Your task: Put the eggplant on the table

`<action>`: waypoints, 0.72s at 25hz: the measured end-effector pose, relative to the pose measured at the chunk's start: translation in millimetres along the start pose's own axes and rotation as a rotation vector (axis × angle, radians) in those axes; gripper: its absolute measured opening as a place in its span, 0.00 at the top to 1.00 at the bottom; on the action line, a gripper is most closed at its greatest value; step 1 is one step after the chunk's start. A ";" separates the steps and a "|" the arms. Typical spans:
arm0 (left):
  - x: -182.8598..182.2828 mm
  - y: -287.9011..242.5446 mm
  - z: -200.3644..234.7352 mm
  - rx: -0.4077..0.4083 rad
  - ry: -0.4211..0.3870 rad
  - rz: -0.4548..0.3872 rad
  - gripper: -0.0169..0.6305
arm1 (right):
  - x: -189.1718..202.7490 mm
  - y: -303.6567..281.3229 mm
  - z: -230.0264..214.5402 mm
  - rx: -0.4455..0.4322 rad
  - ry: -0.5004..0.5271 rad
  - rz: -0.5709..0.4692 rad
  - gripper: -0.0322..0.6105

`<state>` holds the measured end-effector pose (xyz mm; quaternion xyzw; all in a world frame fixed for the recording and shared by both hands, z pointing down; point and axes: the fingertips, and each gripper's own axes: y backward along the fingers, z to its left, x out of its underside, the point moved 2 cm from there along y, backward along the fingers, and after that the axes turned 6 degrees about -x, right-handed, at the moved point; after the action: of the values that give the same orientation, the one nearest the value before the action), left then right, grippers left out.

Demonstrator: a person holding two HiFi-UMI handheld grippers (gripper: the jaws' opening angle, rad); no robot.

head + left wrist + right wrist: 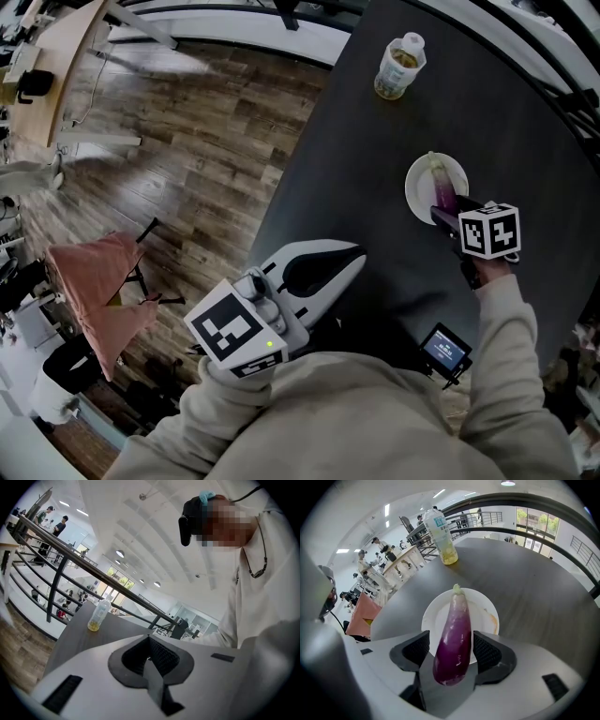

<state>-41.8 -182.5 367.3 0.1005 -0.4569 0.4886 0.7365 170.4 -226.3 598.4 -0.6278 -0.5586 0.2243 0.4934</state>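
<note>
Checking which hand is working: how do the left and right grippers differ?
The left gripper has its jaws together, empty; the right gripper has them apart with the eggplant between. The left gripper sits at the table edge, the right gripper over the plate. Each carries a marker cube.

A: Anything upright over there?
B: Only a plastic bottle [400, 66], capped, with yellowish liquid low inside.
A: And nearer?
B: A round white plate [419, 192], with an orange smear by one rim, well apart from the bottle.
A: Off to the side?
B: A wooden floor [206, 122], and over it a pink cloth [98, 281] hanging in folds.
A: Closest in?
B: A small black device [445, 349] with a lit screen.
A: Farther off?
B: A dark railing [525, 499], desks [401, 558] and a few people [60, 526] standing, too small for more.
</note>
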 end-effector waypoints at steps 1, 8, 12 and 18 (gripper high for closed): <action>-0.8 -0.1 0.1 0.000 -0.001 0.000 0.97 | -0.8 0.7 0.2 -0.002 -0.001 -0.004 0.51; -4.7 -3.9 -3.1 0.011 -0.017 0.001 0.97 | -1.1 5.1 -1.5 -0.003 -0.003 -0.013 0.51; -4.6 -5.1 -5.4 0.019 -0.027 0.007 0.97 | -1.1 7.5 0.5 -0.012 -0.011 -0.022 0.51; -4.7 -7.0 -9.8 0.048 -0.057 0.021 0.97 | -2.7 22.0 1.8 -0.006 -0.021 -0.067 0.51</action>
<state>-30.9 -183.1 360.2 0.1270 -0.4668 0.5042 0.7154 178.7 -225.7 577.8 -0.6077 -0.5851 0.2126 0.4930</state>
